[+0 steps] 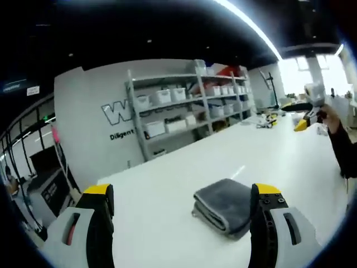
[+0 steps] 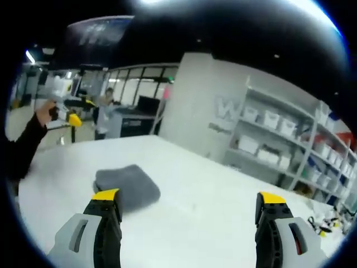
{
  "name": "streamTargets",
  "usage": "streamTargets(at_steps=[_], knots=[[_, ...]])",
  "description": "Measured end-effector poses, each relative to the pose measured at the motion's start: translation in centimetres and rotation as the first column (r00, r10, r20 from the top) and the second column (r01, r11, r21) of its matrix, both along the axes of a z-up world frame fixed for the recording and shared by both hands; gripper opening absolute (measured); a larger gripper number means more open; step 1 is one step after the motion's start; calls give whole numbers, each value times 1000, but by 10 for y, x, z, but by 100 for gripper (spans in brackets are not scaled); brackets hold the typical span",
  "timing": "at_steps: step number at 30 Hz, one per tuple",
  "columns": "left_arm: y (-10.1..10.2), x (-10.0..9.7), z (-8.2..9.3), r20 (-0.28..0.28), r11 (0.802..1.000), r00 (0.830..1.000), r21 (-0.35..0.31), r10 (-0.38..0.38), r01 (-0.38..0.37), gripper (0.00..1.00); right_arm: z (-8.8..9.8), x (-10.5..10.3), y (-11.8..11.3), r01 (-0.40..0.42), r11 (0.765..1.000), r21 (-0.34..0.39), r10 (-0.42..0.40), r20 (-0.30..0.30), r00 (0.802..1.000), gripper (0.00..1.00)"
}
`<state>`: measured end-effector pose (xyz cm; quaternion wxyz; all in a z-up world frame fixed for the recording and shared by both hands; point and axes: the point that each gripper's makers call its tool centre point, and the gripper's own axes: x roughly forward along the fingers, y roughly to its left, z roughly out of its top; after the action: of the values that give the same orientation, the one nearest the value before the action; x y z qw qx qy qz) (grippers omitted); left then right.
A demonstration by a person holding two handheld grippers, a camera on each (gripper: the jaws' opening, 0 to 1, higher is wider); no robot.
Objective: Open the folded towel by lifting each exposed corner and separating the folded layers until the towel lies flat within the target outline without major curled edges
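The grey towel (image 1: 223,205) lies folded on the white table (image 1: 167,190), untouched; left gripper (image 1: 181,215) and right gripper (image 2: 189,220) hover near it, jaws spread wide, seemingly ready to lift a corner.

Left gripper (image 1: 184,204): yellow-tipped jaws spread wide above white table (image 1: 167,190). Folded grey cloth towel (image 1: 223,204) lies near right jaw. Metal shelving with white bins (image 1: 184,106) stands behind.

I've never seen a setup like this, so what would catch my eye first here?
A folded grey towel lies on a big white table, just ahead of two open, yellow-tipped grippers, the left gripper and the right gripper. Behind the table, shelves of white bins line a grey wall.
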<state>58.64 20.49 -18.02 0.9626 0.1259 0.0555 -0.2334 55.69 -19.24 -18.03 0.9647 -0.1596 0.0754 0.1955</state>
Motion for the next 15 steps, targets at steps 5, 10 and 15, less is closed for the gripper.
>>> streamTargets(at_steps=[5, 10, 15], knots=[[-6, 5, -5, -13, 1000, 1000, -1, -15, 15, 100, 7, 9, 1, 12, 1000, 5, -13, 18, 1000, 100], [-16, 12, -12, -34, 999, 998, -17, -48, 48, 100, 2, 16, 4, 6, 1000, 4, -6, 8, 1000, 100], [-14, 21, -15, -38, 999, 998, -1, -41, 41, 100, 2, 29, 3, 16, 1000, 3, -16, 10, 1000, 100]])
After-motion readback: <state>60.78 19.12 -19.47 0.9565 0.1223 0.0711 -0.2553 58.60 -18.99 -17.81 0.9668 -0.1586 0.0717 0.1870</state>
